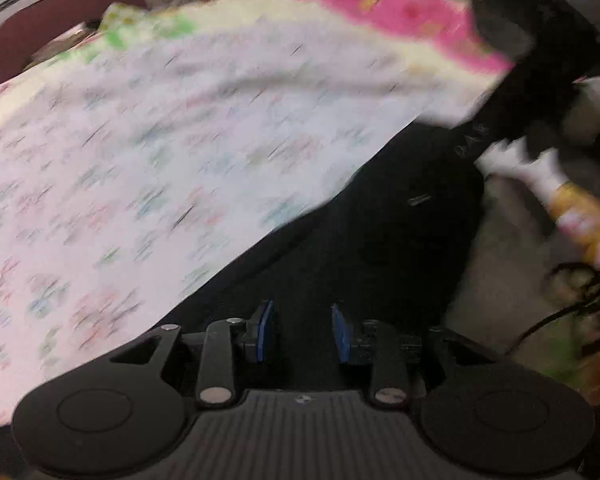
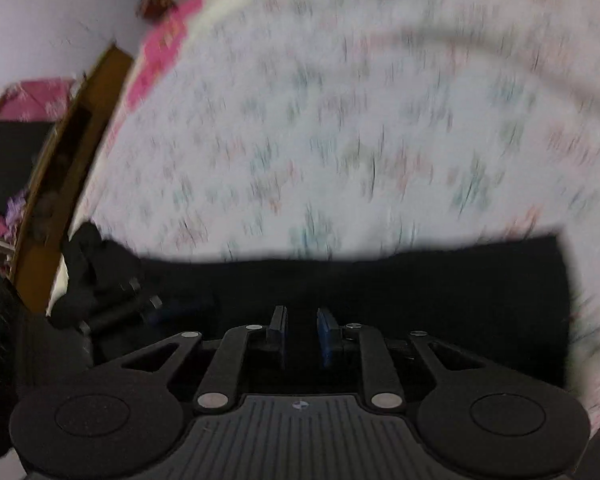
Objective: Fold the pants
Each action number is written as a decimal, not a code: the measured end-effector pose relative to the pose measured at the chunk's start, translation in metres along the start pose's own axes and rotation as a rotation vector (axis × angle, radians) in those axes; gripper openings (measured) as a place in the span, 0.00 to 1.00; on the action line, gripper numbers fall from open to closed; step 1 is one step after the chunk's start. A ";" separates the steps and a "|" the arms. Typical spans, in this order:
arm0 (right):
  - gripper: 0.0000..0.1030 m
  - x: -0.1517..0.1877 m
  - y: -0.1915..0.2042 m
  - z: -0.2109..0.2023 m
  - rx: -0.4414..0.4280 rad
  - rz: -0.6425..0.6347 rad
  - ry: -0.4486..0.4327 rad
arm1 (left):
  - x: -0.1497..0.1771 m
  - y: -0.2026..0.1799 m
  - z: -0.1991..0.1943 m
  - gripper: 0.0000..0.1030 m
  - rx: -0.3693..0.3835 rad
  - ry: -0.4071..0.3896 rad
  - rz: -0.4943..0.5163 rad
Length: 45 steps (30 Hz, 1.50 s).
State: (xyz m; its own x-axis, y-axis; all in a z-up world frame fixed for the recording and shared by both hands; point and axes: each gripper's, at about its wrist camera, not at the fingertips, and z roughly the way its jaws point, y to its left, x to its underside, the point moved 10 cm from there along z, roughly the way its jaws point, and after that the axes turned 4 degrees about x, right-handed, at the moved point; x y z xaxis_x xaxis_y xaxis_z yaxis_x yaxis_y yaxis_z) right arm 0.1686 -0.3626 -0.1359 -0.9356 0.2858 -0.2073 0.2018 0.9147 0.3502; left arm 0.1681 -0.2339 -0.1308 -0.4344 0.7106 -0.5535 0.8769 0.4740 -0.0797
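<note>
Blurrily, both the left claw (image 1: pixel 302 330) and right claw (image 2: pixel 300 334) hang spread above black pants (image 2: pixel 380 300).

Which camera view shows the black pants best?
The right wrist view: the pants lie across it as a wide dark band on the bedsheet, with a clear far edge and right corner. The left wrist view shows the pants only as a blurred dark shape running away from the gripper, partly cut by the frame.
</note>
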 end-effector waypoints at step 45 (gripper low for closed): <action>0.24 -0.021 0.154 0.075 -0.073 -0.912 0.127 | 0.051 0.079 -0.033 0.46 0.049 0.083 0.099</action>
State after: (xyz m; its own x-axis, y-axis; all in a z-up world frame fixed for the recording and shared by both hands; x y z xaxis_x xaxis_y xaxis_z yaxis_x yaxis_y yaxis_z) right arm 0.2406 -0.2062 -0.1463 -0.7491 -0.5740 -0.3307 -0.6436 0.7488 0.1584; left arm 0.2085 -0.1427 -0.1376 -0.3591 0.7943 -0.4900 0.9244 0.3749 -0.0697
